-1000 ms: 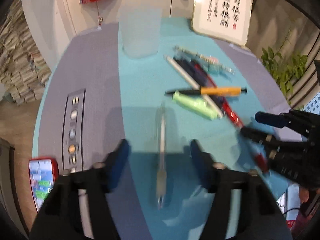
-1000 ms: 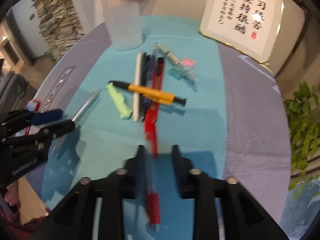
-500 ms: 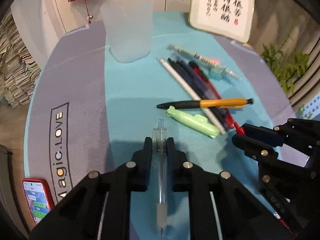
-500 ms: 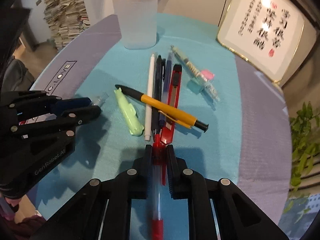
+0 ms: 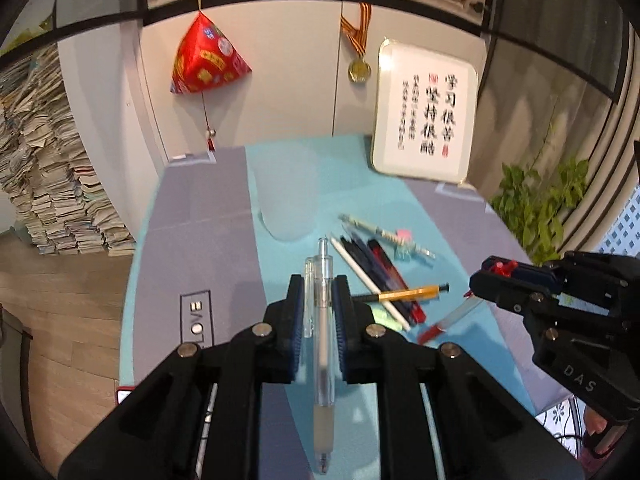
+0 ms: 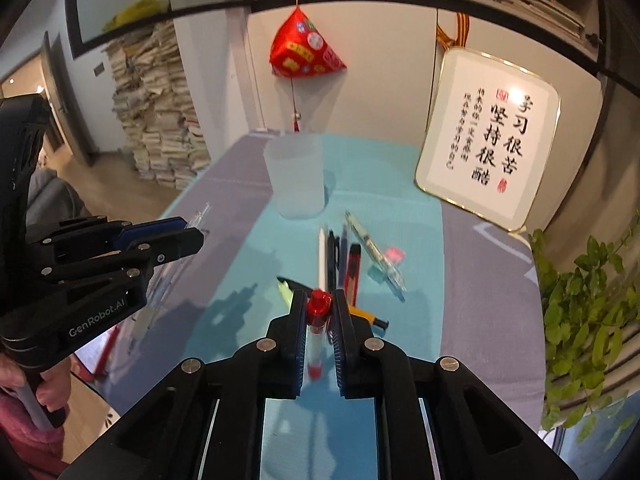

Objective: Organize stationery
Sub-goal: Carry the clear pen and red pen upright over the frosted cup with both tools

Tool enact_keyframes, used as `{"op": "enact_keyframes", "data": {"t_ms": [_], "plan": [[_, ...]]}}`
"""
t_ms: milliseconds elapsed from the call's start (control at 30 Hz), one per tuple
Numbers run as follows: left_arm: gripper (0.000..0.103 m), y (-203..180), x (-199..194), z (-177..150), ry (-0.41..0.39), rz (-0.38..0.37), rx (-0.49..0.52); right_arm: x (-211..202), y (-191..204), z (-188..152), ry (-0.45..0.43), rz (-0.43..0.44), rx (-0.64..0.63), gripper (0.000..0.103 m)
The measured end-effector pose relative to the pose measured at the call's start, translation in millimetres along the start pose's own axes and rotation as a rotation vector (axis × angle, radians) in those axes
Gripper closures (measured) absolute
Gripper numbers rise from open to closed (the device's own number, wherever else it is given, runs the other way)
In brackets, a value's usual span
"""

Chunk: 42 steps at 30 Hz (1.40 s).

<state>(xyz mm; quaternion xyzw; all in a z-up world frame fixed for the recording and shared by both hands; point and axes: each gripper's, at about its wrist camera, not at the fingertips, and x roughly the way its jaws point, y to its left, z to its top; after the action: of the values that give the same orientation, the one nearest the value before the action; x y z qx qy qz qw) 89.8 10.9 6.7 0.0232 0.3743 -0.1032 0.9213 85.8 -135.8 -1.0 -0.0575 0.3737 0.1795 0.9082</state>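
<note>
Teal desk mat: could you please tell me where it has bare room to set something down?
Bare: the grey strip left of the frosted plastic cup, and the grey strip between the pens and the framed calligraphy. Crowded: the loose pen cluster below the cup.

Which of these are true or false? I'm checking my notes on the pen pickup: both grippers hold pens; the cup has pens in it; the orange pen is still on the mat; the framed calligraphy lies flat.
1. Left gripper holds a clear plastic pen; right gripper a red-capped pen: true.
2. Frosted translucent cup contains pens: false, none visible inside.
3. Orange-barrelled pen lies on the turquoise mat: true.
4. Gold-framed calligraphy panel lies flat: false, it stands leaning.
</note>
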Motion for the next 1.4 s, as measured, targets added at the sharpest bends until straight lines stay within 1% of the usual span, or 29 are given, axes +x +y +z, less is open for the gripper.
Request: {"op": "enact_keyframes", "data": {"t_ms": [100,133,167,233,400,567,700,833,1100,1233,1333,1400], "plan": [[0.090,4.6,-4.9,6.0,-0.057,-0.011,-0.022,-6.7,5.0,6.7,-0.024,0.007,-0.005,0.092],[0.090,8.3,-6.6,7.8,-0.086,0.000,-0.043,-9.3,6.9,8.5,-0.032,0.008,-0.008,0.092],[0.090,11.0,-8.0,9.3,-0.097,0.014,-0.061,-11.8,7.9,9.2,-0.038,0.008,-0.010,0.092],[0.090,12.8,-8.4,11.3,-0.097,0.008,-0.080,-15.8,10.2,10.3,-0.049,0.011,-0.013,0.093],[0.090,12.2,-6.0,14.0,-0.095,0.011,-0.071,-16.2,9.3,11.3,-0.052,0.010,-0.007,0.093],[0.090,23.7,-5.9,32.3,-0.107,0.026,-0.095,-17.0,10.0,25.3,-0.066,0.020,-0.004,0.093],[0.090,30.5,-7.2,52.1,-0.134,0.047,-0.096,-17.5,13.8,46.6,-0.097,0.025,-0.019,0.093],[0.090,36.0,-6.4,76.6,-0.151,0.052,-0.096,-14.4,15.5,77.3,-0.128,0.042,-0.016,0.093],[0.090,42.9,2.6,122.4,-0.224,0.073,-0.087,9.5,14.8,140.8,-0.167,0.034,0.006,0.093],[0.090,46.7,17.0,144.1,-0.254,0.060,-0.099,28.1,10.9,164.5,-0.162,0.046,0.025,0.092],[0.090,50.4,29.5,154.5,-0.269,0.064,-0.115,43.4,5.2,173.1,-0.149,0.045,0.042,0.092],[0.090,56.1,42.0,159.3,-0.260,0.057,-0.137,53.4,0.3,176.1,-0.137,0.052,0.051,0.092]]}}
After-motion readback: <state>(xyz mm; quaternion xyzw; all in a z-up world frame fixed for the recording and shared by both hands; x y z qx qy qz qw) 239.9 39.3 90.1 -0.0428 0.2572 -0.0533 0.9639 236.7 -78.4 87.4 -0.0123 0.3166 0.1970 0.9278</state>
